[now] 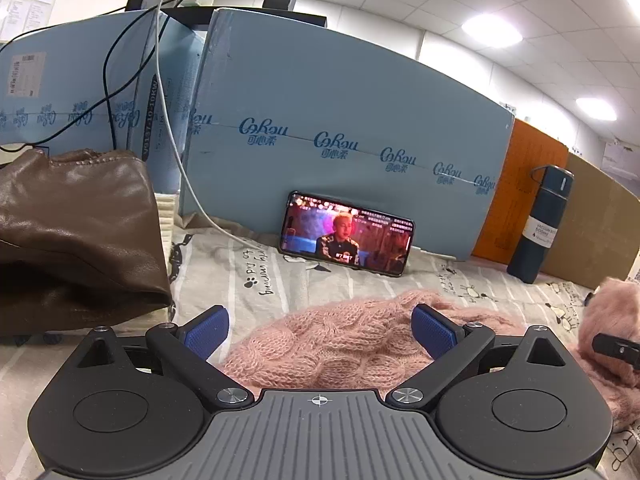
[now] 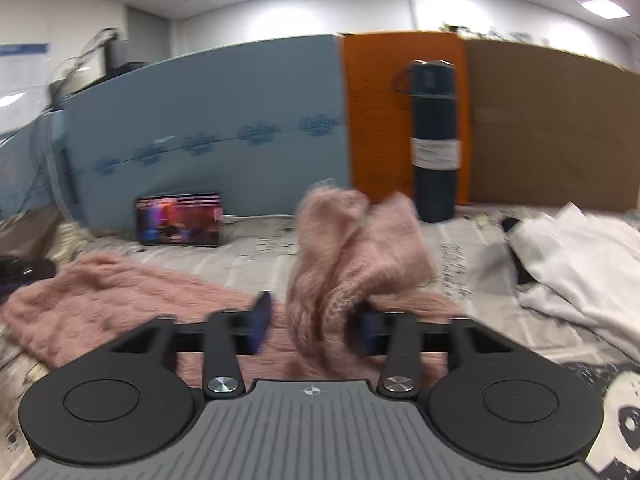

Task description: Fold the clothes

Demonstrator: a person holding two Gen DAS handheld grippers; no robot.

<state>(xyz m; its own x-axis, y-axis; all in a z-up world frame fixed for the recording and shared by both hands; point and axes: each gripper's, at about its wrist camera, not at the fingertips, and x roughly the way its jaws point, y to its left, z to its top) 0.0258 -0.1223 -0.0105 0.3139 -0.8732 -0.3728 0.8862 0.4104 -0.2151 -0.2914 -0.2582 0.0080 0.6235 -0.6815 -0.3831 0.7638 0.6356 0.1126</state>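
- A brown leather bag [image 1: 76, 220] sits far left on the printed bedsheet [image 1: 280, 284].
- The left gripper [image 1: 320, 332] has its jaws spread wide above the pink sweater [image 1: 340, 340], pinching nothing.
- A phone [image 1: 346, 234] leans on a blue box [image 1: 340, 120].
- The right gripper [image 2: 316, 326] stands partly open; a raised fold of sweater hangs between its jaws, left pad clear of it.
- A dark bottle [image 2: 434, 140] stands behind; white cloth [image 2: 580, 264] lies far right.

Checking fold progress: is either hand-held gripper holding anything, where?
Nothing held: left hand-held gripper open above pink sweater; right hand-held gripper open around its bunched part.
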